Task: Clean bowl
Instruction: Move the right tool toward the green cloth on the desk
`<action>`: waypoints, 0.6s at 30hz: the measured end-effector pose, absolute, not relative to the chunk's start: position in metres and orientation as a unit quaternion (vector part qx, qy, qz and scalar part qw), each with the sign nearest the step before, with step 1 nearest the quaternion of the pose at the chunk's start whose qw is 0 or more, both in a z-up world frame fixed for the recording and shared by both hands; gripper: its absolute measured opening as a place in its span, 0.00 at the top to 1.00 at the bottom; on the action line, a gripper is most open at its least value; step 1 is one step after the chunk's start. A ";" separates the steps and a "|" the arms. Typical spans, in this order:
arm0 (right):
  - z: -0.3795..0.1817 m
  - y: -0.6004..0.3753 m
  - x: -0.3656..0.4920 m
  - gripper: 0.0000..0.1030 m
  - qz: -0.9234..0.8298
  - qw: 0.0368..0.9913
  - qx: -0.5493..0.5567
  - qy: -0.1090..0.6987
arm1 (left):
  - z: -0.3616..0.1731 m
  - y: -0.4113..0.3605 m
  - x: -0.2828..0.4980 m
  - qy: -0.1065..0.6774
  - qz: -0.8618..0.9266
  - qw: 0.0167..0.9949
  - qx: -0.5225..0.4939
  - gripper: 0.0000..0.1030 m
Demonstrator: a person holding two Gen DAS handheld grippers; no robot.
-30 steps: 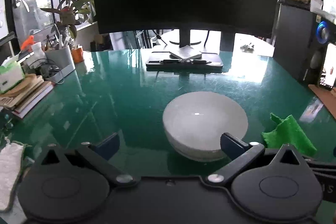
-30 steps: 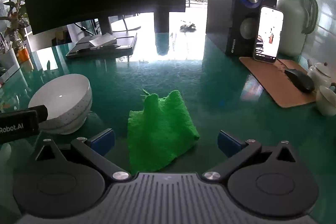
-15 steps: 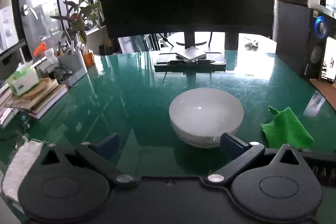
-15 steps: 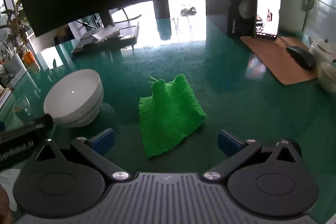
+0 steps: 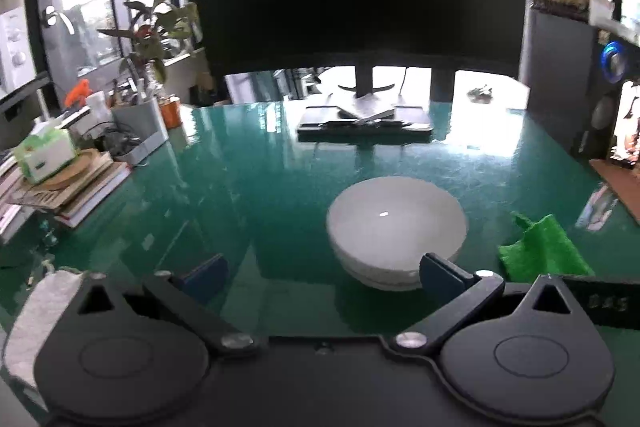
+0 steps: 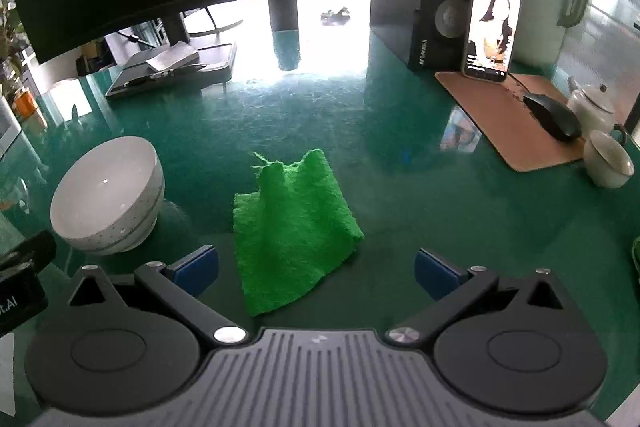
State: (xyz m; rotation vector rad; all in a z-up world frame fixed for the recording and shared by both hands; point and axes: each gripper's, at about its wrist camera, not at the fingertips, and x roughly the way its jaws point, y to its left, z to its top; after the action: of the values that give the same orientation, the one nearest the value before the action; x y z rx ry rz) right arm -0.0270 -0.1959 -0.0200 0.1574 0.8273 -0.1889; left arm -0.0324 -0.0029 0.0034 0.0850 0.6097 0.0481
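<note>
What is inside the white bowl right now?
The bowl looks empty: only a small glint shows on its white inside. From the right wrist view, the near wall hides part of the bottom.

Beside the white bowl [image 6: 106,199], speckled with tiny dots and ringed with thin lines, lies a bright green cloth [image 6: 294,235] on the glossy green table [image 6: 400,187].
</note>
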 end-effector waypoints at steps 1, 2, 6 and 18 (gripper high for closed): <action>-0.020 -0.195 -0.027 0.00 -0.091 0.909 0.073 0.400 | 0.004 -0.004 -0.032 0.300 0.025 0.953 0.044 0.00; -0.019 -0.194 -0.027 0.00 -0.090 0.910 0.071 0.398 | 0.004 -0.004 -0.032 0.300 0.027 0.953 0.046 0.00; -0.015 -0.196 -0.031 0.00 -0.059 0.917 0.087 0.385 | 0.008 -0.005 -0.032 0.292 0.035 0.954 0.047 0.00; -0.011 -0.222 -0.043 0.00 -0.048 0.909 0.196 0.364 | 0.015 -0.006 -0.036 0.267 0.002 0.963 0.047 0.00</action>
State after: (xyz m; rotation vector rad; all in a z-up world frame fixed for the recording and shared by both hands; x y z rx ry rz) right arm -0.0434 -0.2223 -0.0107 0.4041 0.7499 -0.0980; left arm -0.0360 -0.0061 0.0151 0.0955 0.5400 0.0046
